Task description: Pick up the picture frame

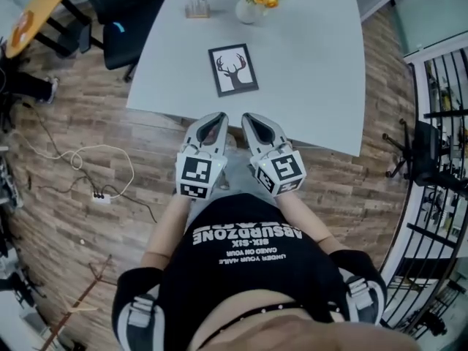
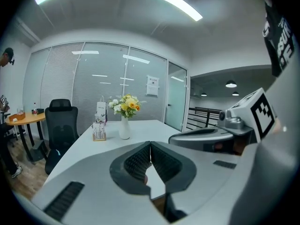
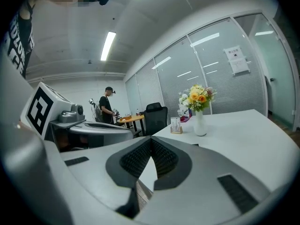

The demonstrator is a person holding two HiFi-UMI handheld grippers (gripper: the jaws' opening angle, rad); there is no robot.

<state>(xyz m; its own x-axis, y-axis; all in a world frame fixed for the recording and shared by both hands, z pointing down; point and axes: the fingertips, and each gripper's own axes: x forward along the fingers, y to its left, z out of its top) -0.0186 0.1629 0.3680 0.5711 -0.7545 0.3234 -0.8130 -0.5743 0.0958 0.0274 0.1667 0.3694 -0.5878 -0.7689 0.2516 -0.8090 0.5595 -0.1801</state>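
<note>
Left tongs (image 1: 217,117) & right tongs (image 1: 248,118) both closed, empty, at desk (image 1: 314,64) edge; picture frame (image 1: 233,69) flat on desk, just beyond, untouched.

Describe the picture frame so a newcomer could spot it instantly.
On the large pale grey table, look toward the near edge. The flat black-framed picture lies there alone; unlike the white flower vase behind it, it shows a deer-head silhouette.

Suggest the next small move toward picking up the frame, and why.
Probably reach both grippers forward and open them: the left gripper and right gripper are shut, empty, and at the table's near edge, while the picture frame lies flat farther in.
</note>
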